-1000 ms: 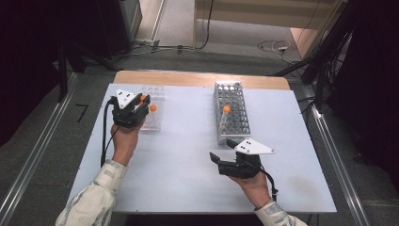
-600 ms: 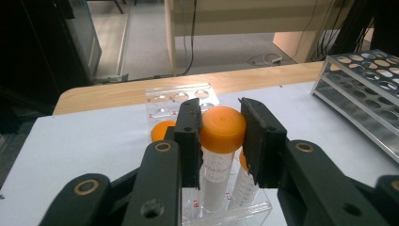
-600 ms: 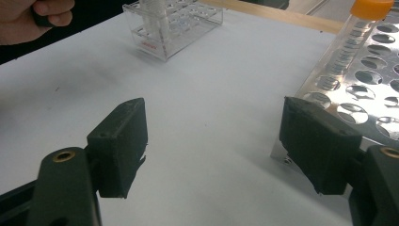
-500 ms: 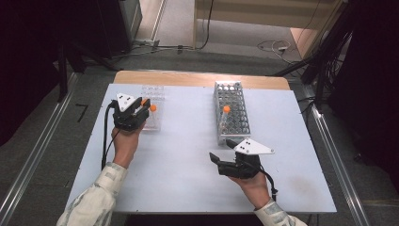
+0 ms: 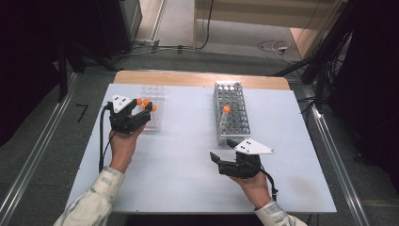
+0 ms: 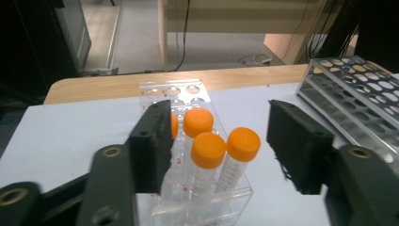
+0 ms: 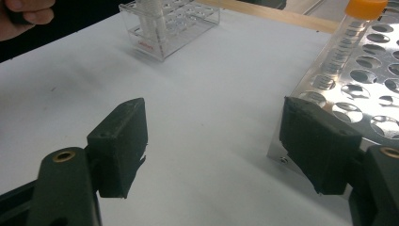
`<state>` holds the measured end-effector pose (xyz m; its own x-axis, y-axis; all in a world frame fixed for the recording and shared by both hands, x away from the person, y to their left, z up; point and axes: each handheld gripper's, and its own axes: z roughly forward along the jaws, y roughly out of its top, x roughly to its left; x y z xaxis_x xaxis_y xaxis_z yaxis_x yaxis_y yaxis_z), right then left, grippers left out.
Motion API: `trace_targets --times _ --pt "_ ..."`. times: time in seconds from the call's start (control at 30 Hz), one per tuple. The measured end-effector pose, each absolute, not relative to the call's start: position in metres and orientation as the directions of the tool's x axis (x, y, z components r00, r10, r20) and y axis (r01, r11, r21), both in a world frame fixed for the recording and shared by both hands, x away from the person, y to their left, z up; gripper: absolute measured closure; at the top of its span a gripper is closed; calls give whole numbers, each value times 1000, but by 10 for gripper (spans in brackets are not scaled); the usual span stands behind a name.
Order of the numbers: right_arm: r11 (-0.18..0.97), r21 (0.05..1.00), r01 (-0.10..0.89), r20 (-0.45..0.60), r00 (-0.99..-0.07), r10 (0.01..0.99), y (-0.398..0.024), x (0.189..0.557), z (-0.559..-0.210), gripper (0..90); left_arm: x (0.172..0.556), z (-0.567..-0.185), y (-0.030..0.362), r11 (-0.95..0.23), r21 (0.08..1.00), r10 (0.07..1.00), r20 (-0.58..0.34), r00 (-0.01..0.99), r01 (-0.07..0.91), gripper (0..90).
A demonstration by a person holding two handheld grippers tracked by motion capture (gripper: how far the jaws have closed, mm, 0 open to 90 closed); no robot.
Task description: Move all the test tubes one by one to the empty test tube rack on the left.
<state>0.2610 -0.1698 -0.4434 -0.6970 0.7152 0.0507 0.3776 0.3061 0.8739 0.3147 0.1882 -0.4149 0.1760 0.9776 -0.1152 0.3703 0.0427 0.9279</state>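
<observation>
Left gripper (image 6: 216,155): fingers just opening, flanking orange-capped tubes (image 6: 207,162) in clear rack (image 6: 197,209), gripping nothing.
Tubes: light, slick plastic; taking below cap.
Right gripper (image 7: 216,141): gaping wide, empty.

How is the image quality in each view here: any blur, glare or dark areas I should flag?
High view: table evenly lit and sharp, surroundings at both sides nearly black. Left gripper view: orange-capped tubes crisp, the near jaws soft. Right gripper view: bright reflections on the metal rack, clear rack slightly soft, dark upper left corner.
</observation>
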Motion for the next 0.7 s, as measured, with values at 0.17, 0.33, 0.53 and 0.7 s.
trace_targets --times 0.17,0.33,0.53,0.7 --pt "306 873 379 46 -690 722 -171 263 -444 228 296 -419 185 50 924 974 -129 186 379 174" --pt "302 875 379 37 -673 739 -173 266 -445 243 272 -430 176 54 917 959 -158 235 395 114" --pt "289 877 385 27 -640 768 -175 276 -446 247 251 -448 159 17 900 939 -164 303 436 101" --pt "276 880 386 7 -593 805 -176 289 -446 267 242 -454 150 5 897 923 -175 344 442 87"
